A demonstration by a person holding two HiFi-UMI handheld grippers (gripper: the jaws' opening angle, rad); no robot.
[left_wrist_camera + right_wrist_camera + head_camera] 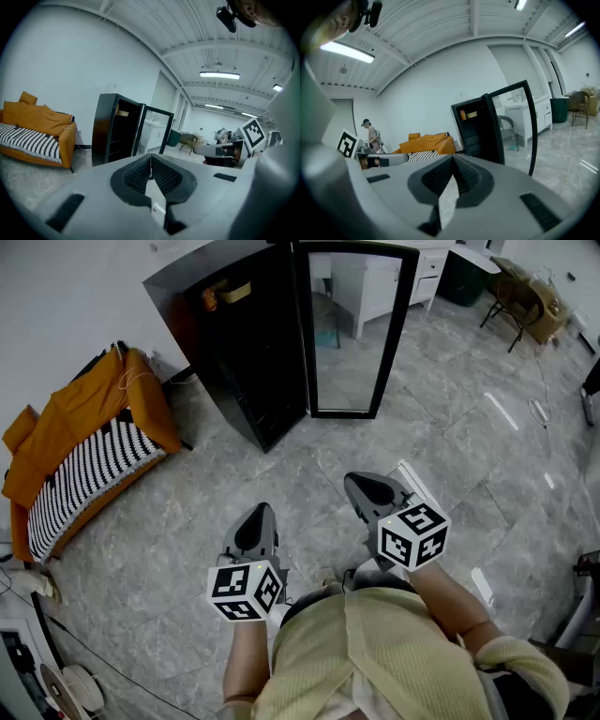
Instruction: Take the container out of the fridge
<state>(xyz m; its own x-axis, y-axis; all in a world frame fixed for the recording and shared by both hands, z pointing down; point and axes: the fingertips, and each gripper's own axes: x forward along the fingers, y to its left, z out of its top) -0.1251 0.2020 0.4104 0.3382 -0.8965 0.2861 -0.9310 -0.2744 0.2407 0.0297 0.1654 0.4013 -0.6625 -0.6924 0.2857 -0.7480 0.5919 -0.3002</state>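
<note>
Above the grey floor (169, 521), in the head view, the left gripper (263, 513) and right gripper (355, 483) are held well apart from the open fridge (246, 371), on whose top shelf the container (235, 292) is seen. In the left gripper view, the jaws are seen pressed together, empty. In the right gripper view, the jaws are likewise closed on nothing.

path: bare floor (309, 479) to fridge (246, 371) | door (352, 334) stands open

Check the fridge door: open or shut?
Open. The glass door stands swung clear of the black fridge, leaving its inside exposed.
</note>
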